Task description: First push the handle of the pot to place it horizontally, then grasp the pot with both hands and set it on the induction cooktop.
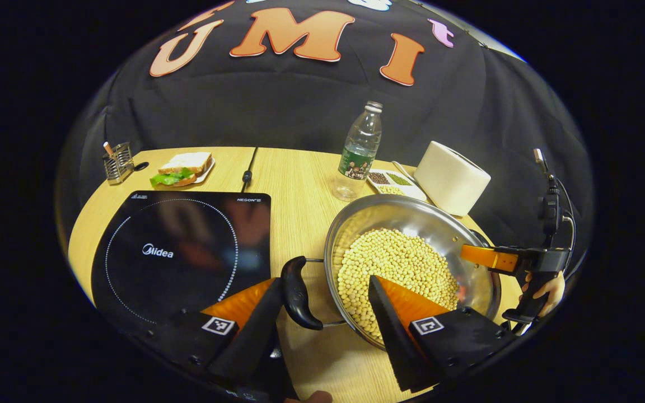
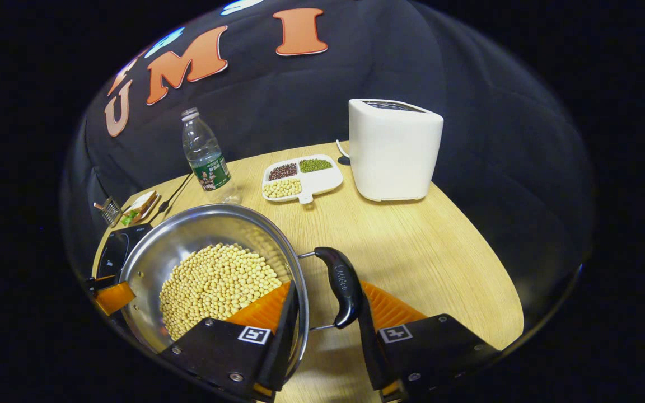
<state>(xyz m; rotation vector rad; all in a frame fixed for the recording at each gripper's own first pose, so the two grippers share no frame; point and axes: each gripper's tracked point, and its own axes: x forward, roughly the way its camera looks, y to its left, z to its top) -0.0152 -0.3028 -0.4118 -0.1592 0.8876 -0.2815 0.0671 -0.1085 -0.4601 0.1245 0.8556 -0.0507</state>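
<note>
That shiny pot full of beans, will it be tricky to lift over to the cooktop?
Probably heavy: the steel pot holds a deep heap of soybeans. Loose beans would likely slide if it tilts, so a level lift by both side handles seems wise. The metal looks stiff, though its polished wall may be slippery.

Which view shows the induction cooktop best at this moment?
The left gripper view: the induction cooktop lies almost whole on the table, its ring marking visible, left of the pot. The right gripper view catches just a dark corner of it behind the pot's rim.
</note>
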